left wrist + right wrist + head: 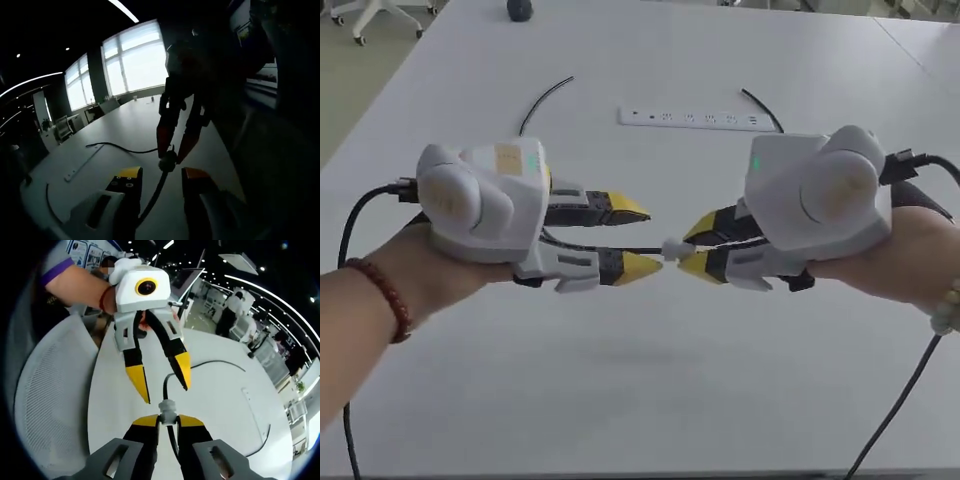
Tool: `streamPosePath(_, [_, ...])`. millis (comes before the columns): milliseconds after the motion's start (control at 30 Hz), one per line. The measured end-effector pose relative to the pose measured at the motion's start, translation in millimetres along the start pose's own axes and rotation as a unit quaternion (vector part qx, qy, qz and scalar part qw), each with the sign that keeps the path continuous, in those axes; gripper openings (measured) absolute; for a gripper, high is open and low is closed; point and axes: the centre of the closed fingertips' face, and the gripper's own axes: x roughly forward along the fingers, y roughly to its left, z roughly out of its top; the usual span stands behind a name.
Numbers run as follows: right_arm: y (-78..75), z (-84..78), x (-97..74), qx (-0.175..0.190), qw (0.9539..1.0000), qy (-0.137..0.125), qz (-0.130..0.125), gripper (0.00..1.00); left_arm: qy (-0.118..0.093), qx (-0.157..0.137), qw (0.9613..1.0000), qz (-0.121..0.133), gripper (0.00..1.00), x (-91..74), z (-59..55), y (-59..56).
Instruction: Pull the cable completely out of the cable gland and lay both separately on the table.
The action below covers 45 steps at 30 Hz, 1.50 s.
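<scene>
**Gland pinched, left jaws yet to bite**

My right gripper [695,246] is nipped narrow on the white cable gland [674,247], up in the air over the table [640,390]. My left gripper [638,238] stands wide, and the black cable [154,195] runs loose between its jaws. The best play, I reckon, is to clamp the cable close to the gland and pull straight along its line. The left gripper view shows clear gaps on both sides of the cable. In the head view my lower jaw crowds it.

Black cable [615,249], white cable gland [675,247], yellow-tipped fingers [638,267], white table [650,380]
</scene>
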Motion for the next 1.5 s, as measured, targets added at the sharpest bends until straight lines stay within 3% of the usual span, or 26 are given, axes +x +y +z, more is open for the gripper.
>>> streamPosePath(100, [-0.9, 2.0, -0.8, 0.0, 1.0, 0.0, 0.003, 0.09, 0.015, 0.027, 0.9994, -0.012, 0.33, 6.0, -4.9, -0.5])
streamPosePath(300, [-1.8, 3.9, -2.2, 0.001, 1.0, -0.003, 0.006, 0.09, -0.002, 0.035, 0.9991, -0.026, 0.28, 12.5, 1.0, -1.9])
streamPosePath(333, [-1.3, 4.0, -2.9, 0.003, 1.0, -0.003, 0.008, 0.09, -0.014, 0.045, 0.9986, -0.024, 0.27, 12.5, 5.9, -1.5])
streamPosePath(400, [-2.1, 4.7, -5.2, 0.004, 1.0, -0.006, 0.006, 0.09, -0.024, 0.043, 0.9983, -0.029, 0.25, 11.5, 10.6, -3.8])
streamPosePath(667, [1.8, 5.7, -11.1, 0.009, 0.9998, -0.013, 0.014, 0.09, -0.034, 0.055, 0.9972, -0.036, 0.19, 8.3, 16.1, -7.9])
streamPosePath(967, [6.6, 8.0, -12.9, 0.007, 0.9995, -0.018, 0.024, 0.09, -0.037, 0.068, 0.9959, -0.047, 0.17, 6.1, 19.4, -15.3])
streamPosePath(1267, [6.1, 10.1, -18.6, 0.023, 0.9987, -0.033, 0.032, 0.09, -0.043, 0.074, 0.9952, -0.048, 0.17, 5.8, 25.0, -15.3])
streamPosePath(1500, [7.5, 11.1, -19.8, 0.024, 0.9985, -0.035, 0.035, 0.09, -0.037, 0.081, 0.9947, -0.051, 0.16, 5.8, 25.8, -16.3])
